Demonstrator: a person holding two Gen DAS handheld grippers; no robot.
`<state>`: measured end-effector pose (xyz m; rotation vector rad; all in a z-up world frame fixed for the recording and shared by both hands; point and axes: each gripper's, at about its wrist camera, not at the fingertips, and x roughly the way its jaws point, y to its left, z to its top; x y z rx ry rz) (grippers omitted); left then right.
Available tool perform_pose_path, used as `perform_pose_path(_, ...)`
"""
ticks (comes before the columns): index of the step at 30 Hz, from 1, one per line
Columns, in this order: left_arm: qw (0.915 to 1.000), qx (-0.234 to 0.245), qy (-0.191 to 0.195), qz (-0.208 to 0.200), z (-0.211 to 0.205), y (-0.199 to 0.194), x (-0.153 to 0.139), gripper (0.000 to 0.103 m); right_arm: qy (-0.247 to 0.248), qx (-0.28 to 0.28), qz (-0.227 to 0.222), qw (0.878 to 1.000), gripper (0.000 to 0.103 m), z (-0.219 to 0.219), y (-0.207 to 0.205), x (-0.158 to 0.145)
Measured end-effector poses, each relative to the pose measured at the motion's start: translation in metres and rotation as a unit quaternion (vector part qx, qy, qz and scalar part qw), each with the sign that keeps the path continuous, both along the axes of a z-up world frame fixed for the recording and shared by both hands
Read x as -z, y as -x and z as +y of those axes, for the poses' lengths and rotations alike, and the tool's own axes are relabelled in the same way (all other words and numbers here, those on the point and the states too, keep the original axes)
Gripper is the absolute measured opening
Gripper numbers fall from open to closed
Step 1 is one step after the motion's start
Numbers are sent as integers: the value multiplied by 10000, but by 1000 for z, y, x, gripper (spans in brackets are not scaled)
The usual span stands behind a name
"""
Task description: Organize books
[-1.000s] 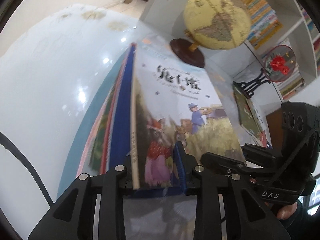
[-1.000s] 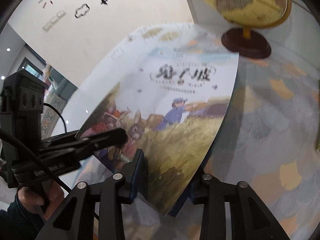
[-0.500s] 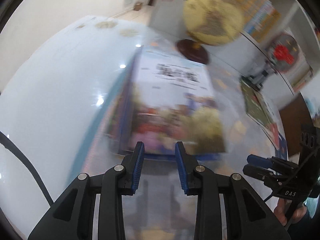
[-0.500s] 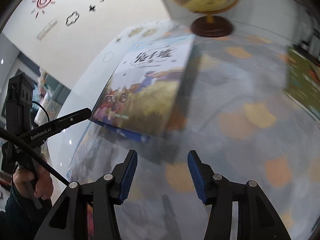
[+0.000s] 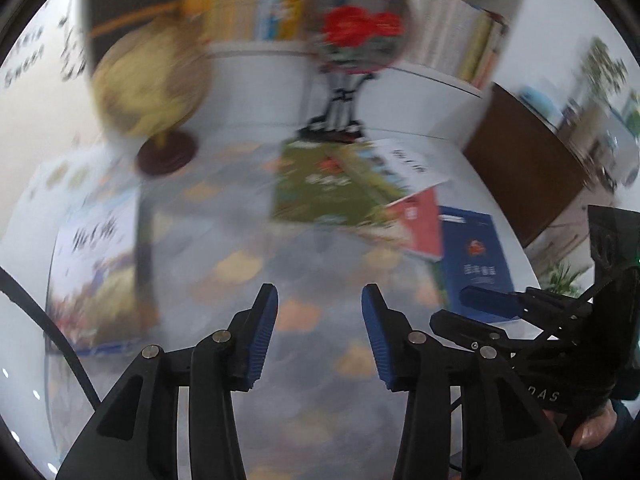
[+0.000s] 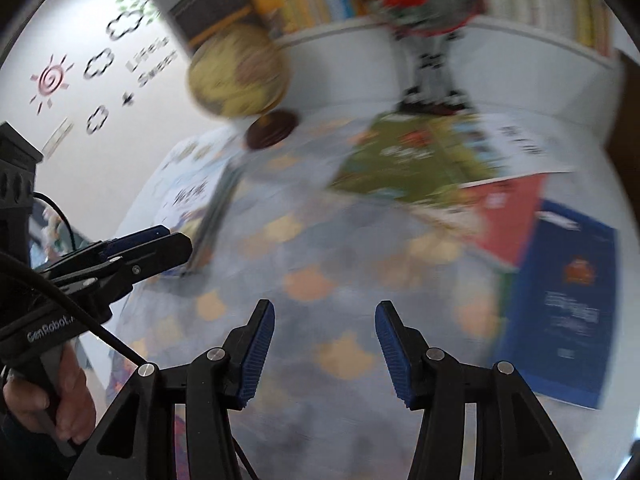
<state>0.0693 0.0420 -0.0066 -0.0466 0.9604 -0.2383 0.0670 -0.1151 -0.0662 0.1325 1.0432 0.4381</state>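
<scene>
Both tools are between books: the left gripper [image 5: 318, 300] and the right gripper [image 6: 325, 316] hang over the cloud-patterned tablecloth [image 6: 340, 280] with nothing between their blue pads. Each stands moderately apart, and the left one's jaws have just been opening. The picture book [image 5: 96, 264] they carried now lies flat on the neat stack at the left of the table, just beside the yellow globe [image 5: 148, 84], so that placement looks finished.

The step in hand appears to be the swing across to the untidy pile on the right. There a green book [image 6: 412, 156] overlaps a white one, a red book [image 6: 508, 216] peeks from under them, and a blue book [image 6: 560, 304] lies nearest the right gripper (motion blur hides finer edges).

The next move probably calls for settling both tools, then pinching one book's opposite edges to lift it level.
</scene>
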Motion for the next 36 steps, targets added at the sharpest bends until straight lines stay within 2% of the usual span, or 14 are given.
perform_pose_path(3, 9998, 141, -43, -157, -44, -2, -18, 45, -70, 428, -130, 9990, 52, -55, 8, -15)
perform_pose_path(7, 9983, 259, -148, -494, -84, 4, -38, 50, -110, 849, -175, 9962, 53, -109, 15, -27)
perform_pose_path(11, 9966, 452, -306, -610, -118, 6, -46, 51, -138, 1154, -254, 9929, 53, -145, 22, -37)
perform_pose_path(15, 9951, 609, -400, -666, -141, 6, -48, 51, -373, 1353, -282, 9897, 55, -172, 25, -44)
perform_pose_path(21, 9942, 699, -435, -693, -161, 2, -44, 51, -321, 1317, -342, 9902, 55, -183, 20, -46)
perform_pose_path(36, 9973, 573, -468, -35, -171, -35, 4, 51, -235, 1103, 39, 9936, 55, -191, -20, -9)
